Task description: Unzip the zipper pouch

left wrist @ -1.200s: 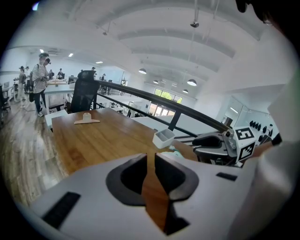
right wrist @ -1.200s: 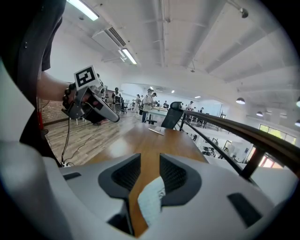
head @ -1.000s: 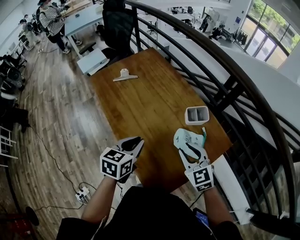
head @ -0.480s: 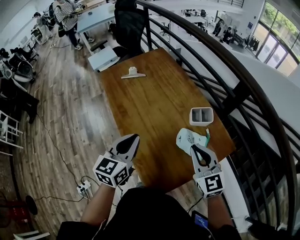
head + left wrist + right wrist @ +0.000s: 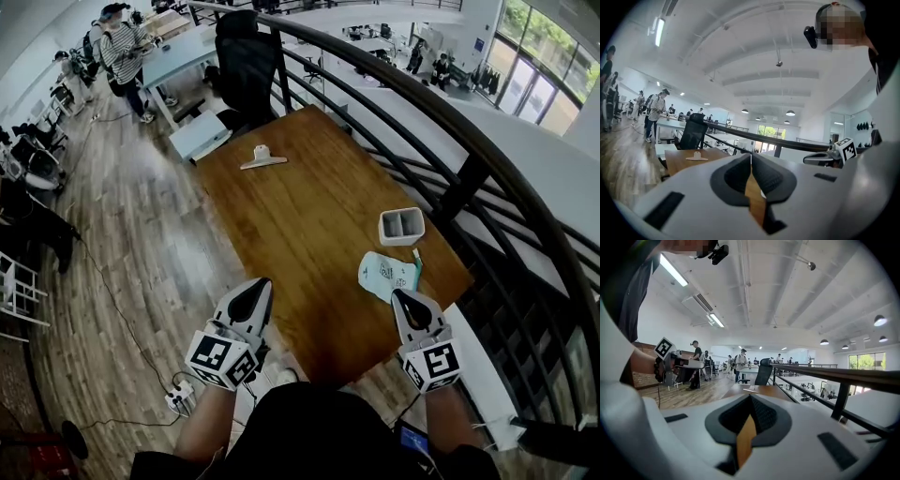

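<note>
Pale mint pouch [image 5: 387,275] — brown wooden table [image 5: 300,216], black chair [image 5: 246,56]

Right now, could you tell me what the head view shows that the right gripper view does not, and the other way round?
Only the head view: the zipper pouch lying on the wooden table, with the grey two-compartment box beyond it.

Only the right gripper view: the ceiling strip lights, and a close look along the right claw, whose jaws have just closed with nothing between them.

Both: the table, the black office chair, the railing and the left claw.
</note>
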Tool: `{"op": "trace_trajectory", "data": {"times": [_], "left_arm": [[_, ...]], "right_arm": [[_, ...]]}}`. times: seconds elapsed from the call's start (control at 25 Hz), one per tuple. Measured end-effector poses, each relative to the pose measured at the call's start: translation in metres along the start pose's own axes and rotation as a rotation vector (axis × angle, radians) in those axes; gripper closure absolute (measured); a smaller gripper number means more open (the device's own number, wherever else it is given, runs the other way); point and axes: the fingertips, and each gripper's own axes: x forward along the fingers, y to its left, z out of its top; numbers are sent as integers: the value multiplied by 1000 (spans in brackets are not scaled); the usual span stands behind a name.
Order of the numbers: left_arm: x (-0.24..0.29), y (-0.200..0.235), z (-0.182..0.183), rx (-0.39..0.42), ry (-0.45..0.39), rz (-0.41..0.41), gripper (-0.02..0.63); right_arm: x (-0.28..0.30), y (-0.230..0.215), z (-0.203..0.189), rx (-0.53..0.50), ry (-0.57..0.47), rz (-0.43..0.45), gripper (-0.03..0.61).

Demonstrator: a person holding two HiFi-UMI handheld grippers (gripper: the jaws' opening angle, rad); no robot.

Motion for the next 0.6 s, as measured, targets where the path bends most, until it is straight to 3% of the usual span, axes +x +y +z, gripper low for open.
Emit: {"op": "trace_trajectory", "data": {"times": [0.6], "left_arm": [[-61,53,14,37,-77,-152,595]], "right_arm": [[-13,98,25,55,-76,-167,584]]}}
